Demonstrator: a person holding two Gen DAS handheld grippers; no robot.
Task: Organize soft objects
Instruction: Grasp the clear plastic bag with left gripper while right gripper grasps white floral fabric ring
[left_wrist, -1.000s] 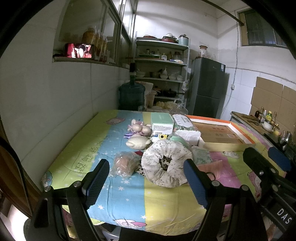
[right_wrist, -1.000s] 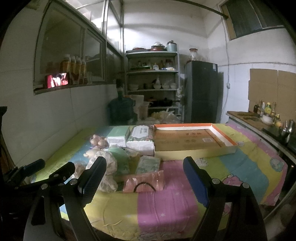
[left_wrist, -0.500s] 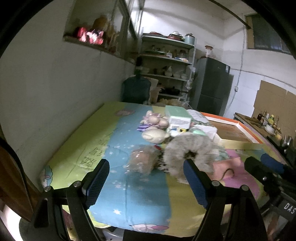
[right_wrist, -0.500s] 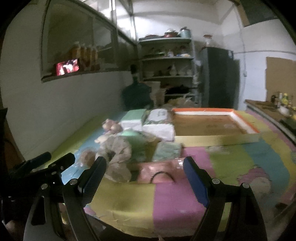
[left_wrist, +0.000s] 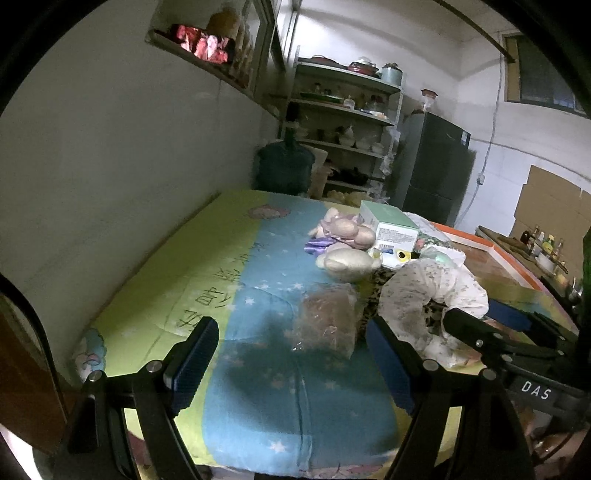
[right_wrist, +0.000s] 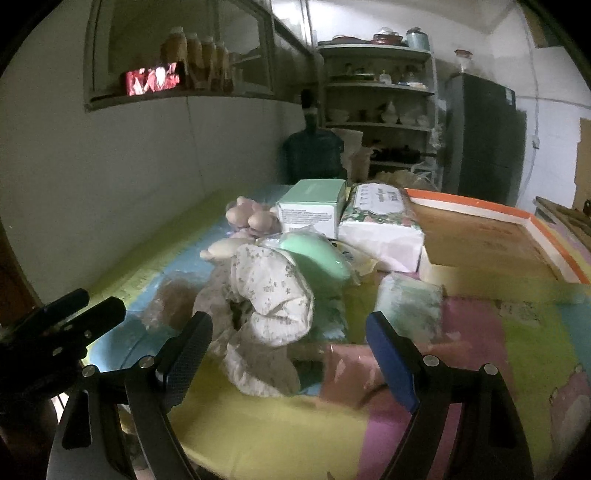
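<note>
A pile of soft things lies on the colourful quilt (left_wrist: 258, 280). My right gripper (right_wrist: 288, 358) has its jaws closing around the floral ring pillow (right_wrist: 273, 291); the pillow sits in the gap and the pads are not pressing on it. My left gripper (left_wrist: 291, 362) is open and empty, just short of a clear bag with something brown in it (left_wrist: 328, 314). Behind that bag lie a cream plush (left_wrist: 347, 260) and a pink and purple plush (left_wrist: 343, 229). A mint cushion (right_wrist: 317, 254) rests behind the ring pillow (left_wrist: 432, 295), and a pink pouch (right_wrist: 351, 365) lies under it.
A green box (right_wrist: 314, 210) and a tissue pack (right_wrist: 380, 221) stand behind the pile. An orange-rimmed cardboard tray (right_wrist: 480, 236) lies to the right, with a pale green packet (right_wrist: 410, 299) in front of it. A wall runs along the quilt's left; shelves and a fridge stand beyond.
Both grippers have come lower and closer to the pile. The left one has swung toward the bagged brown thing. The ring pillow now sits between the right gripper's fingers.
</note>
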